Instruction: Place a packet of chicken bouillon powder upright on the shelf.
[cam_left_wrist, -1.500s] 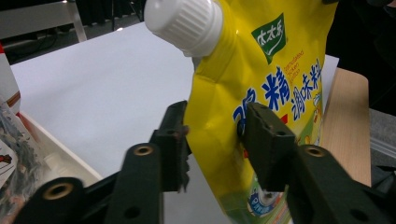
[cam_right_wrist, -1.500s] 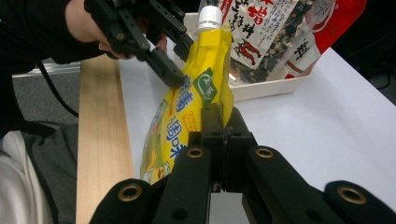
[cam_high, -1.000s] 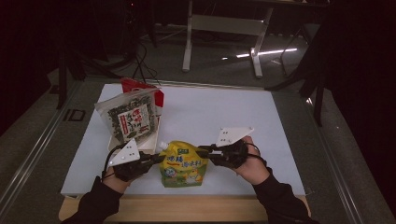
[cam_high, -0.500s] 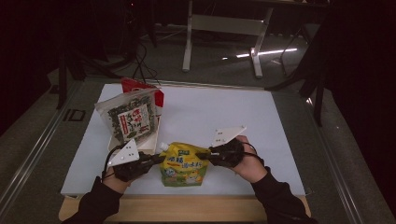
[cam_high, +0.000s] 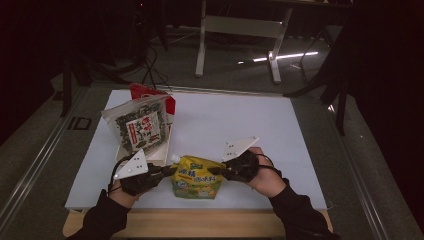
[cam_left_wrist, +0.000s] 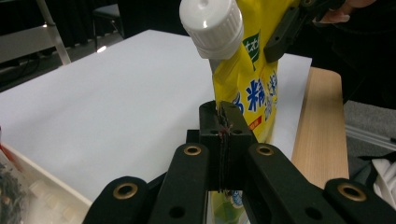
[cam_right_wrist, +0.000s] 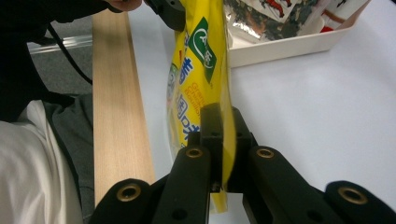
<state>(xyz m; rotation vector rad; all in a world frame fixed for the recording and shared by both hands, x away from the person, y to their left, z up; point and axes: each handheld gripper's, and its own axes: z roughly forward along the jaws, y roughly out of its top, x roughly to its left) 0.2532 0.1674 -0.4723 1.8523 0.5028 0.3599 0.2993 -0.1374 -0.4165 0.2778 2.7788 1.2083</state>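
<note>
With both sets of jaws clamped on the yellow spouted pouch (cam_high: 196, 176), left gripper (cam_high: 167, 171) pinching the edge under the white cap (cam_left_wrist: 212, 27), right gripper (cam_high: 216, 171) just closed on the opposite edge. Held near the table's (cam_high: 240, 120) front edge. Grab done; white tray (cam_high: 167, 145) with seaweed pack (cam_high: 141, 126) probably next.

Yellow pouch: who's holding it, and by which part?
Both. The left gripper is shut on the yellow pouch at its edge below the white cap; the right gripper, jaws just closed, pinches the opposite edge.

Black sleeves, black brass-riveted jaws, grey plates.
</note>
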